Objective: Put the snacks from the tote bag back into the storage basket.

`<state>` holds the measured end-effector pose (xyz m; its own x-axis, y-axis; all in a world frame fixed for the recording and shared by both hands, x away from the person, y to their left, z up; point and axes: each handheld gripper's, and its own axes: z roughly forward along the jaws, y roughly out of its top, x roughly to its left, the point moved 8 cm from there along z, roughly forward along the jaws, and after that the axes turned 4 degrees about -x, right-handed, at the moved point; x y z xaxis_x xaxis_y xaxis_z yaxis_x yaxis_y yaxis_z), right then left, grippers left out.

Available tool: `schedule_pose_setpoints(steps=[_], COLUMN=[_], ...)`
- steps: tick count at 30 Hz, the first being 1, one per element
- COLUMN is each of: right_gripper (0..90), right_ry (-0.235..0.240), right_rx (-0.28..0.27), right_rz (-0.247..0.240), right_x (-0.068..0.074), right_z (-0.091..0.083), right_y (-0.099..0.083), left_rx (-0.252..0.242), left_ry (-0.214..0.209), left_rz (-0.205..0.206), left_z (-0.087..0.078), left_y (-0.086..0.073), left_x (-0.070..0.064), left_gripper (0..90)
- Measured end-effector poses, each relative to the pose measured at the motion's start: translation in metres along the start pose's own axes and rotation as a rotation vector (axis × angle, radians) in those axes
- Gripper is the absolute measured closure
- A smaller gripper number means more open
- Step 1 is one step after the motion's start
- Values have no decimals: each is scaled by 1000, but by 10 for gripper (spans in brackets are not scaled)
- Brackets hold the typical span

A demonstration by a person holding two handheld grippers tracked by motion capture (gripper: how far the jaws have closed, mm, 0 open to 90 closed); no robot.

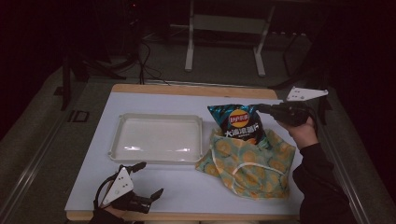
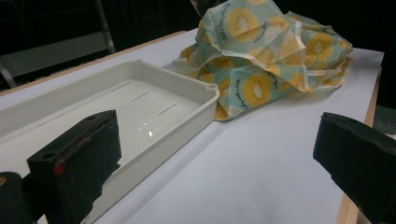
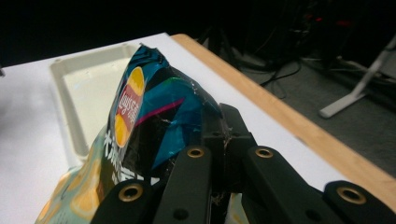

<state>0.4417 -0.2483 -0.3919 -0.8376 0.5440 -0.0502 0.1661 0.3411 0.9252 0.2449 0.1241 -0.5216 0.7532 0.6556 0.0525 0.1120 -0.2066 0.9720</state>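
Observation:
A dark blue chip bag (image 1: 237, 122) stands half out of a teal cloth bag with yellow fruit print (image 1: 250, 161) on the right of the white table. My right gripper (image 1: 261, 108) is shut on the chip bag's top right corner; in the right gripper view the jaws pinch the foil edge of the chip bag (image 3: 159, 116). My left gripper (image 1: 148, 179) rests open near the table's front left edge, nothing between its fingers (image 2: 79, 163). The cloth bag (image 2: 271, 56) lies beyond it.
An empty white tray (image 1: 119, 135) sits at the middle left, its corner (image 2: 210, 88) touching the cloth bag. The table's wooden far edge (image 3: 299, 121) runs close behind the chip bag. Stand legs and cables lie on the floor beyond.

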Motion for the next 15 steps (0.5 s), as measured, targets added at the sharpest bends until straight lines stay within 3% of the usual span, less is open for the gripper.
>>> schedule_pose_setpoints(steps=[15], right_gripper=[900], right_ry=[-110], right_rx=[-99], right_rz=[-2], right_x=[-12], right_z=[-36], right_y=[42], left_rx=[-6], left_ry=[1], left_rz=[-1], left_z=[0], left_y=[1], left_x=[0], left_gripper=[13])
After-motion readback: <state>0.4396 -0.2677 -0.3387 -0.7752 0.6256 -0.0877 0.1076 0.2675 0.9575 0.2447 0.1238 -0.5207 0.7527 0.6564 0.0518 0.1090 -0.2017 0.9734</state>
